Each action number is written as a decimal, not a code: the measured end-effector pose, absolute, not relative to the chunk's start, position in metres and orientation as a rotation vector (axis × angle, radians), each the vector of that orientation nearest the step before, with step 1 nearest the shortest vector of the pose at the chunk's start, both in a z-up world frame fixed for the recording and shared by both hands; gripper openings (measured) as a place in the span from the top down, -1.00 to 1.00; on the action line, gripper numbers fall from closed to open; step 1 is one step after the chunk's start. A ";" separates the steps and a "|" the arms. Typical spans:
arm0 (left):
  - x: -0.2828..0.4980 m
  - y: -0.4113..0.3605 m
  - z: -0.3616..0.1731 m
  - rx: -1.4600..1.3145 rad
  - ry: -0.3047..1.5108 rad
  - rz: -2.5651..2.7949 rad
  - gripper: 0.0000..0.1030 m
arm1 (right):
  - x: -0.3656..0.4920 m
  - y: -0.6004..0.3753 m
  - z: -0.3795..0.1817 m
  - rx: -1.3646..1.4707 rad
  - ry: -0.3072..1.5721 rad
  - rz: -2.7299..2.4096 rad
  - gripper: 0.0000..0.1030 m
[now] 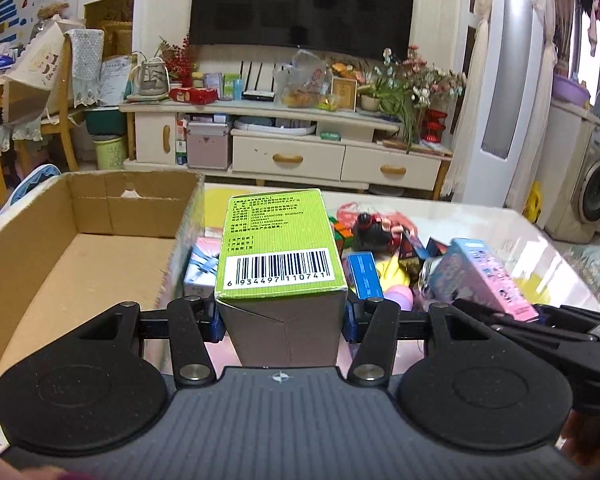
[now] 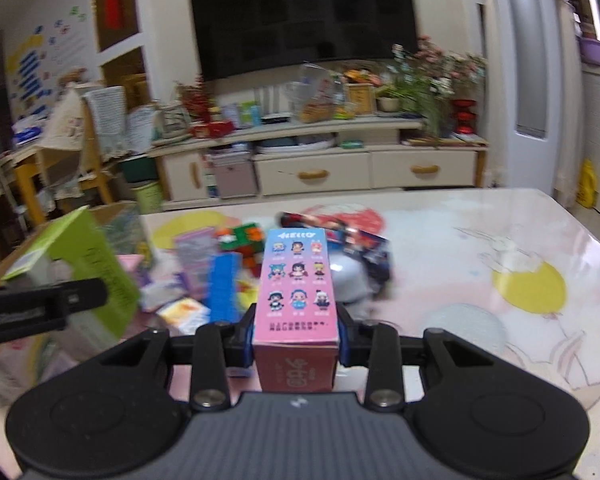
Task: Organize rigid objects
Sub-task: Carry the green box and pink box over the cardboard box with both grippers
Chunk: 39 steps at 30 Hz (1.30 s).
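Cardboard box (image 1: pixel 80 236) sits open at the counter's (image 2: pixel 480 240) left, nothing visible inside. Our left gripper (image 1: pixel 282 316) clamps a green carton (image 1: pixel 280 248) beside it; our right gripper (image 2: pixel 296 336) clamps a pink figure box (image 2: pixel 298 280) above the toy pile (image 1: pixel 384 240).

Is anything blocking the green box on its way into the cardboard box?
Nothing visible does. The green box, clamped in the left tongs, is up above the clutter, and the open cardboard box beside it shows a bare floor.
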<state>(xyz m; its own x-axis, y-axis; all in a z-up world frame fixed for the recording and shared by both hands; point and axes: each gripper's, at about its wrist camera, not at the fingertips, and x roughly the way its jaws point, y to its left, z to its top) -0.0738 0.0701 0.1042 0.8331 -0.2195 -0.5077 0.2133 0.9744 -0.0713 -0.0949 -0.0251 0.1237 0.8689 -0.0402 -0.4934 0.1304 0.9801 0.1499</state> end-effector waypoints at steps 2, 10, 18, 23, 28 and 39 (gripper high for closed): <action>-0.075 0.076 0.108 -0.025 0.532 -0.227 -0.24 | -0.096 -0.015 0.132 0.176 0.500 -0.059 0.33; -0.077 0.105 0.120 -0.076 0.506 -0.173 -0.24 | -0.092 0.032 0.156 0.134 0.469 0.064 0.33; -0.070 0.142 0.124 -0.131 0.526 -0.051 -0.24 | -0.075 0.076 0.164 0.118 0.459 0.184 0.33; -0.060 0.168 0.121 -0.181 0.553 0.038 -0.25 | -0.058 0.104 0.166 0.104 0.449 0.253 0.32; -0.050 0.186 0.118 -0.221 0.587 0.117 -0.24 | -0.045 0.131 0.158 0.091 0.468 0.301 0.32; -0.055 0.188 0.117 -0.258 0.649 0.171 -0.25 | -0.032 0.165 0.137 0.054 0.537 0.347 0.32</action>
<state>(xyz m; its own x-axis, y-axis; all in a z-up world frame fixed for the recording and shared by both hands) -0.0549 0.1876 0.1166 0.7843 0.0762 -0.6156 -0.2368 0.9540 -0.1836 -0.0320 0.1653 0.1369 0.8024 0.3375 -0.4922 -0.3097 0.9405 0.1400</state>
